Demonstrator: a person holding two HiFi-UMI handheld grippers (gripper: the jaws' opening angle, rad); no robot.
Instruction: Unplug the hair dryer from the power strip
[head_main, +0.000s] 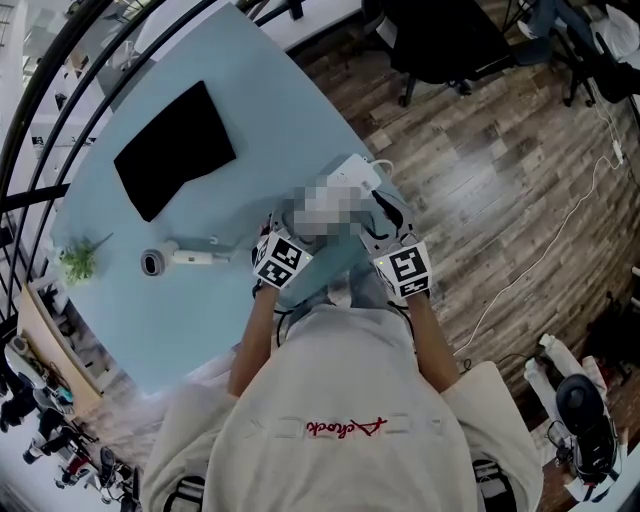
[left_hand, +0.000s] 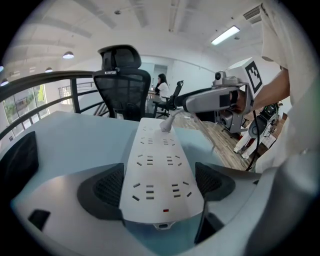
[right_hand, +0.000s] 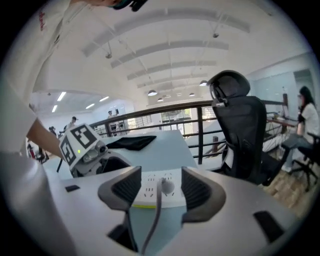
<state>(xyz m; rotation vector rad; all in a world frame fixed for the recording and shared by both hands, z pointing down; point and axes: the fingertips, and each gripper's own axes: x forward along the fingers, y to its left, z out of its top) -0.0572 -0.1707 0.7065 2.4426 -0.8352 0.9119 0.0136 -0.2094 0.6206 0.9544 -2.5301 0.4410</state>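
Observation:
A white power strip (left_hand: 160, 170) lies on the light blue table (head_main: 240, 90), and my left gripper (left_hand: 159, 176) is shut on its near end, a pad against each long side. A white plug (right_hand: 167, 187) stands in a socket at the strip's other end (right_hand: 150, 192). Its grey cable (right_hand: 152, 220) runs back between the jaws of my right gripper (right_hand: 160, 186). Those jaws are open, with the pads standing clear of the plug on both sides. The white hair dryer (head_main: 175, 258) lies on the table to the left of both grippers. In the head view a blurred patch hides the jaws.
A black mat (head_main: 175, 150) lies further back on the table and a small green plant (head_main: 80, 260) stands near its left edge. A black office chair (right_hand: 240, 135) stands just beyond the table's end over the wooden floor (head_main: 500, 180). A dark railing (right_hand: 200, 107) runs behind.

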